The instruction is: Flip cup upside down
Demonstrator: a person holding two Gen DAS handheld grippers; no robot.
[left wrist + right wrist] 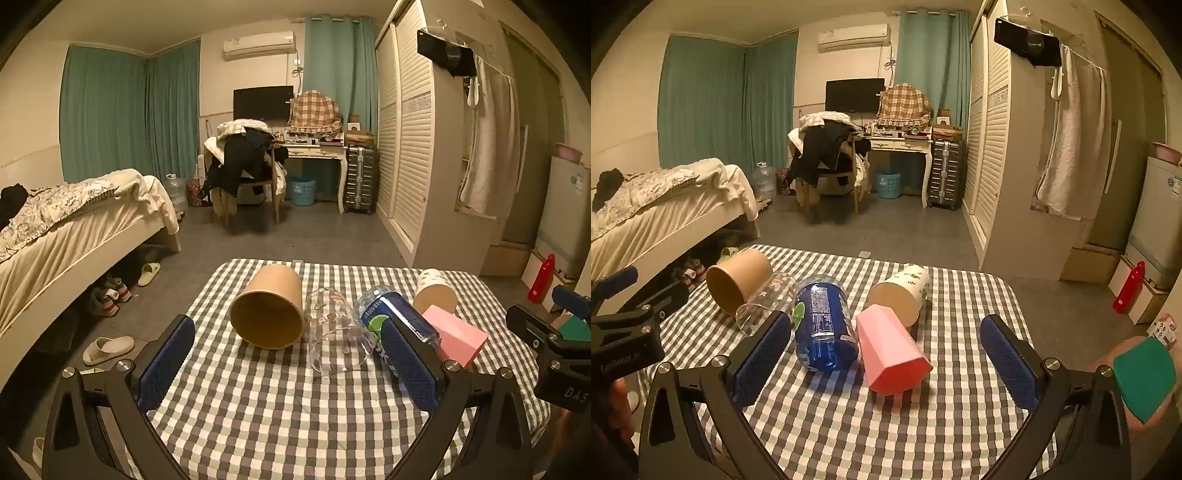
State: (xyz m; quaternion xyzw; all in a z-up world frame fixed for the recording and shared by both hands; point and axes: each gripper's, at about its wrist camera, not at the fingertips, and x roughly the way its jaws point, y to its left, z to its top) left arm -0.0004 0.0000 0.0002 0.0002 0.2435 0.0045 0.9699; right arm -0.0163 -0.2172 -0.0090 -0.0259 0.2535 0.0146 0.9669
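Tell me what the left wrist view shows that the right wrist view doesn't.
Only the left wrist view shows the slippers on the floor beside the table. Only the right wrist view shows the pink cup whole and the blue bottle's label. Both share the checked tablecloth, the brown paper cup lying on its side, and an open claw.

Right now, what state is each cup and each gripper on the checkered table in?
Brown paper cup: on its side, mouth toward camera.
Clear glass cup: on its side.
Blue bottle: on its side.
Pink cup: on its side.
White printed cup: on its side.
Left gripper: open, empty.
Right gripper: open, empty.
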